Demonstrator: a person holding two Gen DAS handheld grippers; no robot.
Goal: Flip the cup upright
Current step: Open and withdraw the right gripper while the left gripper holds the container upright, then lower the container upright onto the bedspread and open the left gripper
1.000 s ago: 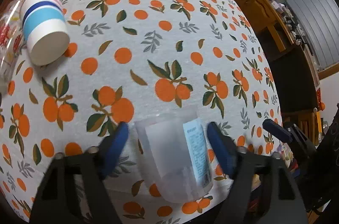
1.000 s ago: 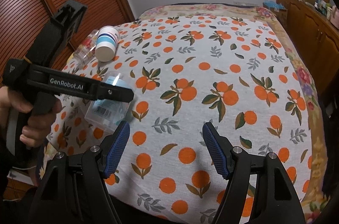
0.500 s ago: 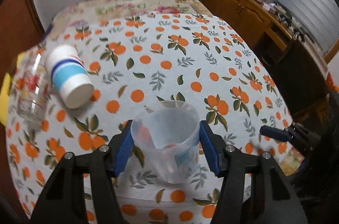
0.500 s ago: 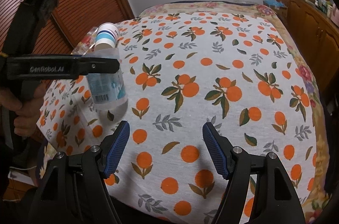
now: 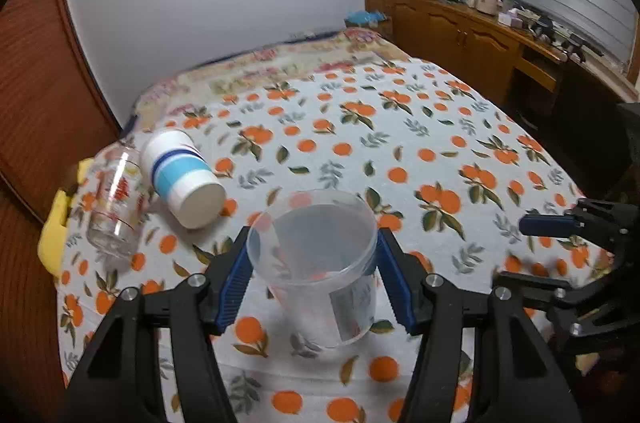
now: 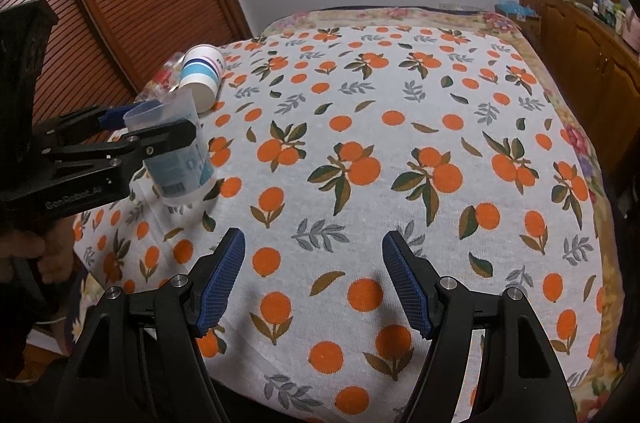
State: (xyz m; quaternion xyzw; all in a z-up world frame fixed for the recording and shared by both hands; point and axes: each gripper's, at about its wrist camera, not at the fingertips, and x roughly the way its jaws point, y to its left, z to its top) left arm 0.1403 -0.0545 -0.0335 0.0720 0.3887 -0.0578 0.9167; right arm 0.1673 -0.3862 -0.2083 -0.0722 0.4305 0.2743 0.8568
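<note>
My left gripper [image 5: 312, 279] is shut on a clear plastic cup [image 5: 316, 263] with a printed label. The cup stands upright, mouth up, with its base on or just above the orange-print cloth. The right wrist view shows the cup [image 6: 176, 151] held near its rim by the left gripper [image 6: 148, 131], at the cloth's left edge. My right gripper [image 6: 312, 279] is open and empty, low over the front of the cloth, well to the right of the cup.
A white paper cup with blue bands [image 5: 184, 179] lies on its side behind the clear cup; it also shows in the right wrist view [image 6: 200, 79]. A printed glass [image 5: 114, 199] lies beside it at the cloth's left edge. Wooden cabinets [image 5: 480, 35] stand at right.
The left gripper closed on the clear cup that lay on its side, lifted it and turned it upright. The right gripper has stayed put and open.
</note>
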